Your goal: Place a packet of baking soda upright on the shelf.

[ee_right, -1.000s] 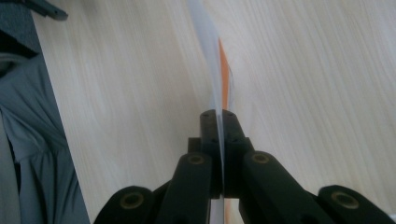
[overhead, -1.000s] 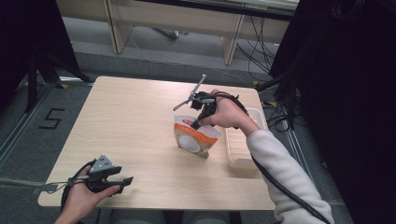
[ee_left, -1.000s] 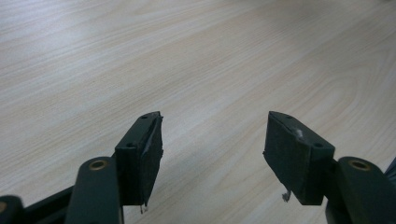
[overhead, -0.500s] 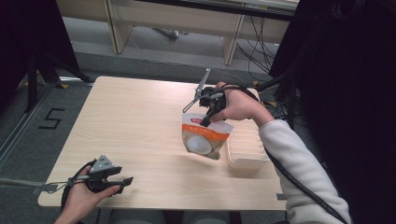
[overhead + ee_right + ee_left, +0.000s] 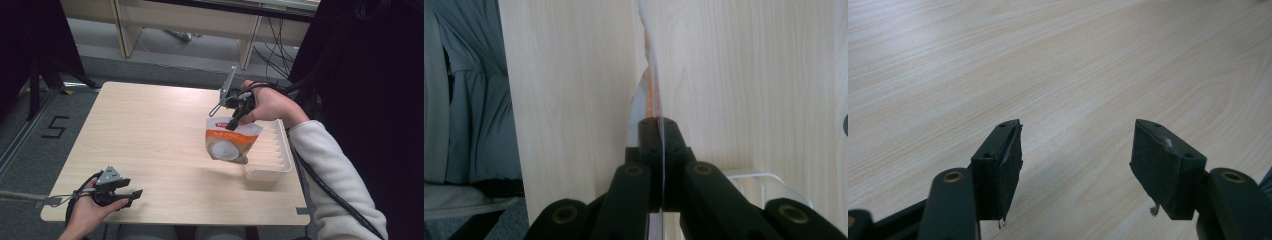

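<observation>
An orange and white pouch (image 5: 231, 144) hangs above the table, its lower right part over the white slotted rack (image 5: 272, 150). My right gripper (image 5: 233, 121) is shut on the pouch's top edge. In the right gripper view the pouch (image 5: 649, 95) appears edge-on, pinched between the closed jaws of my right gripper (image 5: 659, 135). At the table's front left corner, my left gripper (image 5: 131, 196) is held low over the wood. Its jaws stand apart in the left gripper view, where my left gripper (image 5: 1078, 155) has nothing between its fingers.
The light wooden table (image 5: 150, 135) has bare wood across its left and middle. The rack sits at the right edge. Beyond the far edge are desk legs and cables (image 5: 270, 55) on the floor. A floor marking "5" (image 5: 56, 127) lies left of the table.
My right gripper has carried the pouch rightwards over the rack's near left part. The left gripper has stayed where it was.
</observation>
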The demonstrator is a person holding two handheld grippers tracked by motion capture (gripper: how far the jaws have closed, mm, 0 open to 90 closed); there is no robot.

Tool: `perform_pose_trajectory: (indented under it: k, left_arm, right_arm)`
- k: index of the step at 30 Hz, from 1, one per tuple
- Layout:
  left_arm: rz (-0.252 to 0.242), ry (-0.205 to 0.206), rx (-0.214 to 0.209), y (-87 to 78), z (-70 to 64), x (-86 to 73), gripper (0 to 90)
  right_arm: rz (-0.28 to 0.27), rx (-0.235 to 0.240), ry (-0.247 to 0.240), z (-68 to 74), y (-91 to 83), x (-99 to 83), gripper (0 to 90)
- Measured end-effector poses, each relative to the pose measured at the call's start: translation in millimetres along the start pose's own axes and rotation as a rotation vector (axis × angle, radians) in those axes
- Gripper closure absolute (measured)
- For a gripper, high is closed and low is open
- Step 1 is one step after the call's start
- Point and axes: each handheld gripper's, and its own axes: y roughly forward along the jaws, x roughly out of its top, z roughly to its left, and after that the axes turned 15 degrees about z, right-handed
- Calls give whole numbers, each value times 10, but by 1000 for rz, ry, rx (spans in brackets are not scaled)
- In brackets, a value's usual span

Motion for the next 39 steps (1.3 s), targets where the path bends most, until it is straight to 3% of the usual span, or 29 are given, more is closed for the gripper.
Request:
perform_pose_trajectory:
  k: [2,3,5,14,17,26,27,28,31,39]
  left_arm:
    - [0,6,3,-3,3,-1,364]
    - [0,6,3,-3,3,-1,363]
    - [0,1,1,-2,0,-1,363]
    - [-1,1,1,-1,0,-1,364]
    - [-2,1,2,0,-2,0,364]
    - [-11,-18,5,13,-10,2,363]
    - [-10,-18,6,13,-8,2,363]
    - [-10,-18,6,13,-9,2,364]
    - [-3,-3,5,5,-1,0,364]
    - [-7,-1,8,7,0,-2,363]
  right_arm:
    - [1,-14,-30,-26,-58,-40,900]
    - [4,-4,0,-2,-81,-53,900]
    - [11,-18,-34,-21,-124,-82,900]
    - [21,-37,-17,-69,-272,-286,900]
    - [17,-45,-31,-103,-275,-338,900]
    - [29,-28,10,-230,-249,-628,900]
    - [18,-28,-21,-255,-242,-641,900]
    - [28,-27,7,-257,-244,-668,900]
    - [27,-37,-15,-302,-216,-725,900]
    - [37,-25,-12,-357,-132,-852,900]
